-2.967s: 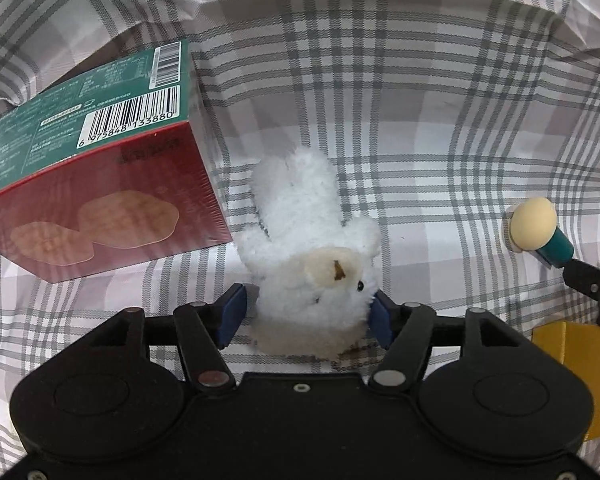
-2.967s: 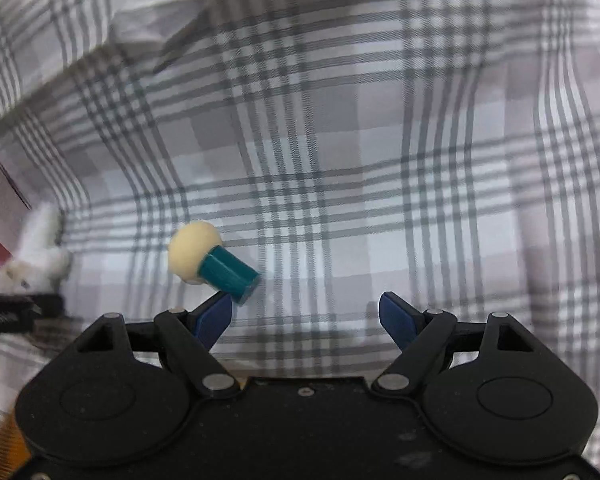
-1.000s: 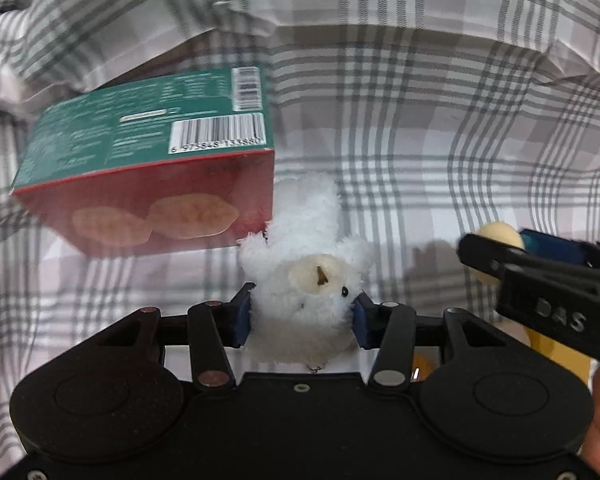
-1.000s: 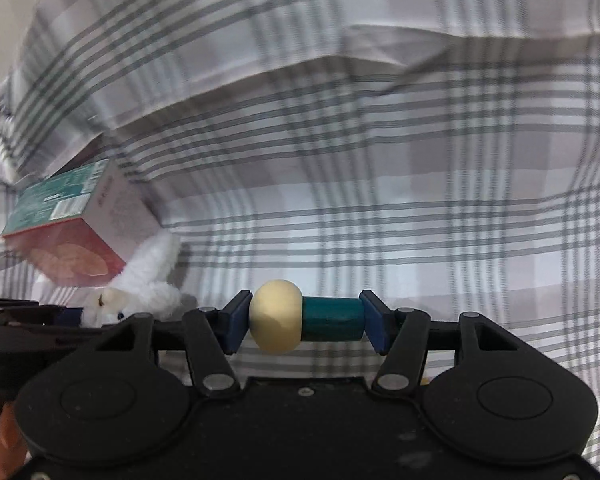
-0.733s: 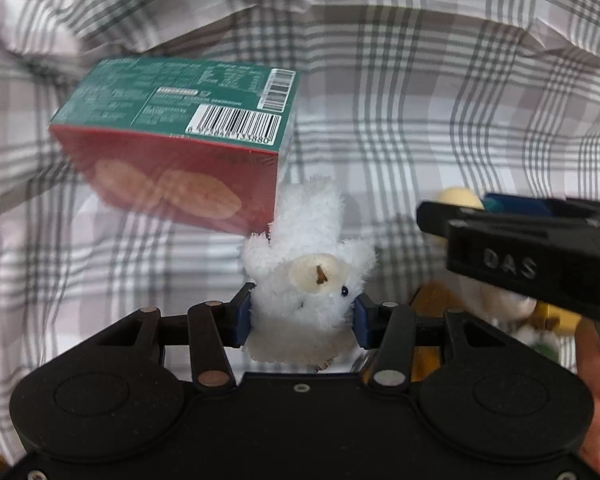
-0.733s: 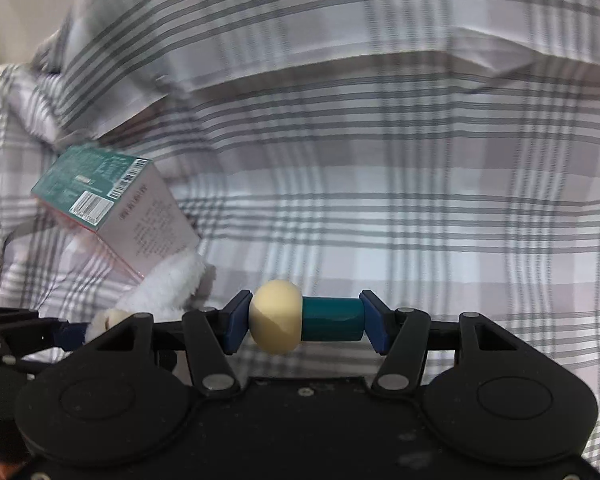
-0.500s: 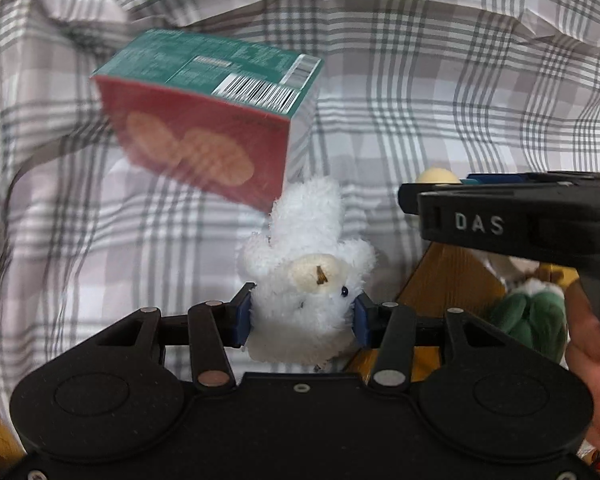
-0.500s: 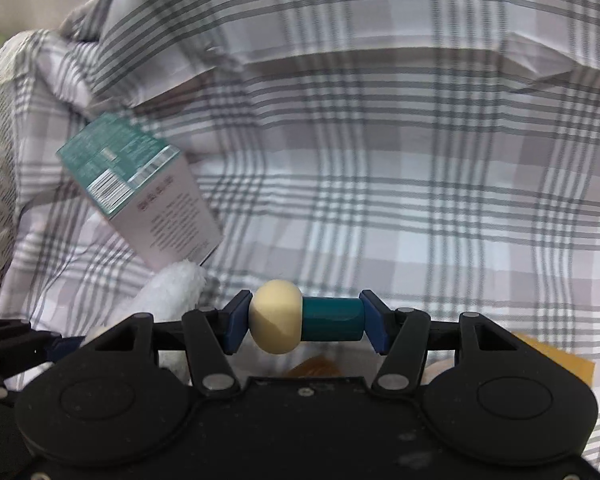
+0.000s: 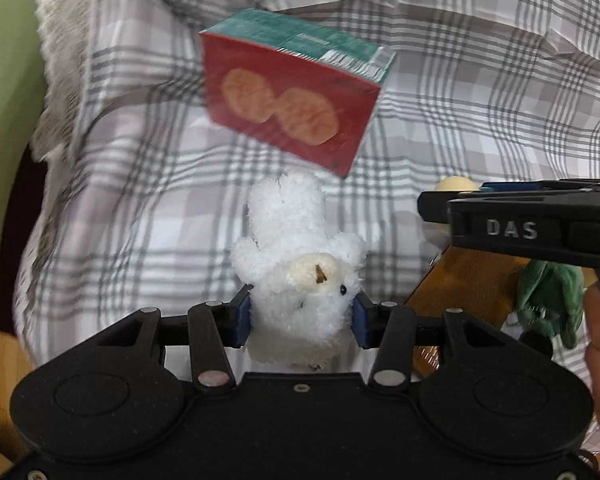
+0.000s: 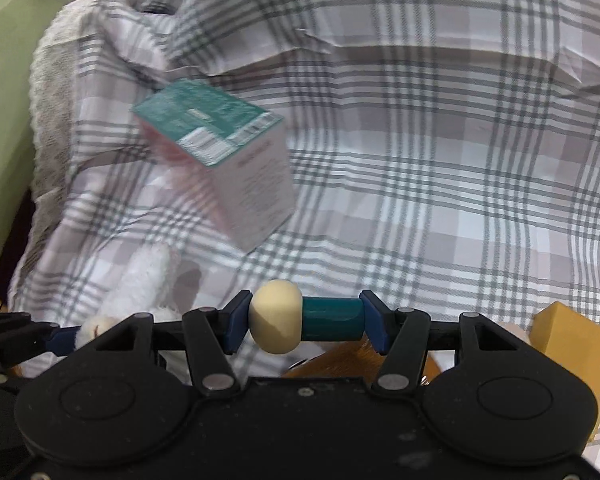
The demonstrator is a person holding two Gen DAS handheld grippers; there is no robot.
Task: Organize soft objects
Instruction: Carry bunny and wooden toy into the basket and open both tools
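At lower centre of each view, the left gripper [image 9: 302,314] clenches the white plush bear [image 9: 298,268] and the right gripper [image 10: 305,322] clenches the mushroom toy [image 10: 306,322], both lifted clear of the plaid cloth [image 10: 440,160], likely for sorting.

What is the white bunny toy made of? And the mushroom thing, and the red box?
The white bunny toy looks like fluffy plush: its pile is fuzzy and bulges between the left hand-held gripper pads. The mushroom toy, held in the right hand-held gripper, looks smooth and matte, perhaps foam or wood; I cannot tell. The red box seems printed cardboard, with crisp edges.
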